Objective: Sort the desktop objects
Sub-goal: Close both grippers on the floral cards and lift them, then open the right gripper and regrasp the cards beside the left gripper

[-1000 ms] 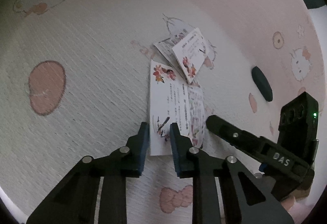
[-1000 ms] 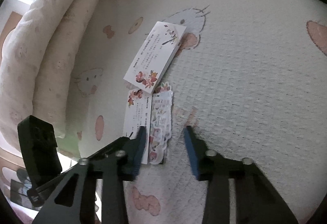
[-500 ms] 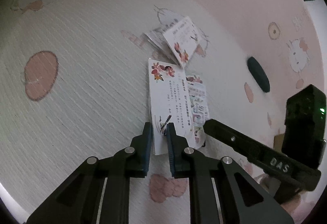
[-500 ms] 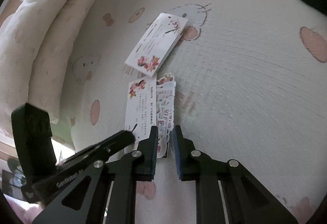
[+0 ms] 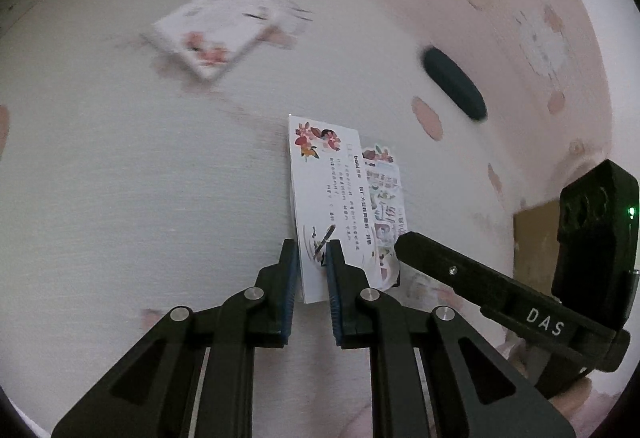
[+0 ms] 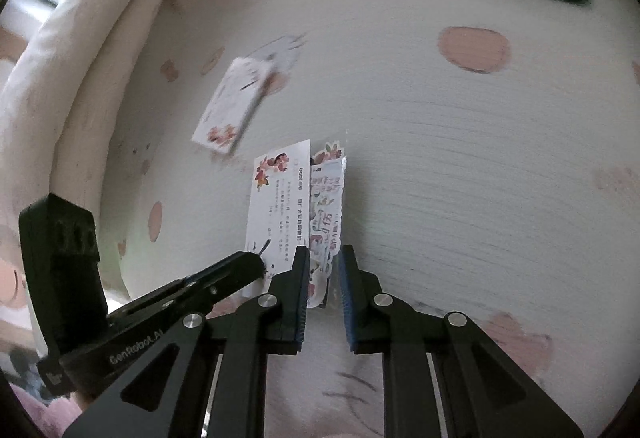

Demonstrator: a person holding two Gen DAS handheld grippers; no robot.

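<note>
Reading "DAS" on my right gripper (image 5: 394,258), clamped on the scalloped sticker sheet (image 6: 326,214); beside it, my left gripper (image 5: 311,270) pinches the floral card (image 5: 330,206).

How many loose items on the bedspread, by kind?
White floral cards: 2, one in the left gripper, one lying farther off.
Sticker sheets: 1, in the right gripper.
Dark oval objects: 1.
Total: 4.

You have a white floral card (image 5: 332,206) with printed text lying beside a scalloped sticker sheet (image 5: 384,206), their long edges touching. Farther off, a second floral card (image 5: 216,26) lies askew, and a dark oval object (image 5: 454,86) sits well apart.
</note>
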